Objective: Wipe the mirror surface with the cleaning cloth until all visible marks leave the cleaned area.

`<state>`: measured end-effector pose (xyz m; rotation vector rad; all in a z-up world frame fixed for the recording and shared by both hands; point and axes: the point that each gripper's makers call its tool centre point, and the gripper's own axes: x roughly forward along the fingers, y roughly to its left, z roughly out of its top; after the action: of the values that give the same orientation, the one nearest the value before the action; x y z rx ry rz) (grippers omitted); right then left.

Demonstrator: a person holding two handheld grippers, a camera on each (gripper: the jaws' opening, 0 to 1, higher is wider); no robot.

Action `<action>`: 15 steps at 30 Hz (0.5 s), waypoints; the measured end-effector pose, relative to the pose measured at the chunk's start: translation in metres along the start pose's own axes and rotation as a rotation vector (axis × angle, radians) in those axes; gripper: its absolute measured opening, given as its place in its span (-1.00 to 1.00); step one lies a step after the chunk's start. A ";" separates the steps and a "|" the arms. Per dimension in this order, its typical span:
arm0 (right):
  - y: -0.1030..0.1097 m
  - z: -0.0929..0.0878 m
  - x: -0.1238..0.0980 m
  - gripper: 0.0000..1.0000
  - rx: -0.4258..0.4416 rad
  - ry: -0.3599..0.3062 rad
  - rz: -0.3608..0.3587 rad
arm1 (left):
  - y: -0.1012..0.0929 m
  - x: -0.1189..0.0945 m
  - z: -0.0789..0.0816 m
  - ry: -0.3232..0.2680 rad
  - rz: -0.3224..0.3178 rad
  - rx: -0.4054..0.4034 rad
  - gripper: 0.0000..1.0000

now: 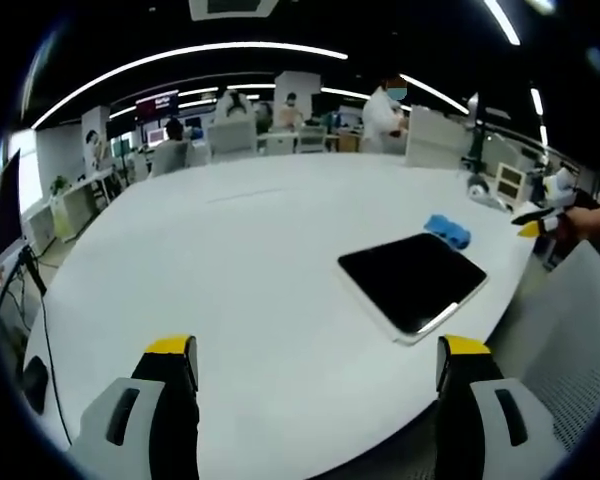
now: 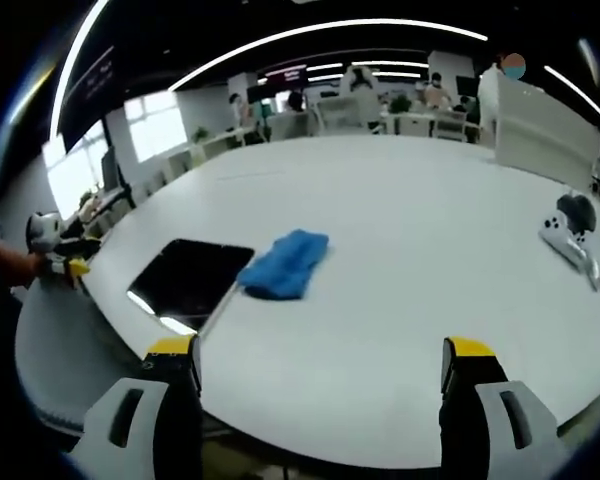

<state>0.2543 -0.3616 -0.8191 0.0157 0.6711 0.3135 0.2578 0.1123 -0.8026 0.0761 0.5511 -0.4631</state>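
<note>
Both grippers wide open, holding nothing, cloth untouched.
Right gripper [image 2: 320,365] stood short of the blue cloth [image 2: 283,264]; a careless grab risked dragging it off the mirror [image 2: 188,275], left gripper [image 1: 318,365] idle.

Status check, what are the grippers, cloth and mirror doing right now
Left gripper and right gripper open, empty. Blue cloth beside mirror on table, untouched. Nothing blocking.

The people [image 1: 385,115] at the far desks are too small to make out, the white items [image 2: 570,235] near the worktop [image 2: 410,250] edge stay indistinct, and each tool's body is cut off below.
</note>
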 end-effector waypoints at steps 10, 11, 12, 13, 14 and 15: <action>0.005 0.000 0.001 1.00 0.014 0.006 0.005 | 0.006 -0.003 0.005 -0.030 0.041 0.003 0.99; 0.006 0.000 0.001 1.00 0.016 0.005 0.004 | 0.006 -0.003 0.004 -0.027 0.040 0.004 0.99; 0.007 0.000 0.002 1.00 0.022 0.002 0.003 | 0.006 -0.002 0.004 -0.026 0.037 0.006 0.99; 0.007 0.001 0.002 1.00 0.025 -0.001 0.003 | 0.006 -0.002 0.004 -0.025 0.036 0.007 0.99; 0.007 0.001 0.002 1.00 0.027 -0.001 0.002 | 0.005 -0.002 0.003 -0.023 0.034 0.008 0.99; 0.007 0.002 0.002 1.00 0.028 0.000 0.002 | 0.005 -0.002 0.003 -0.021 0.032 0.007 0.99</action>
<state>0.2551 -0.3541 -0.8185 0.0433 0.6754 0.3056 0.2602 0.1169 -0.7990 0.0868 0.5268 -0.4349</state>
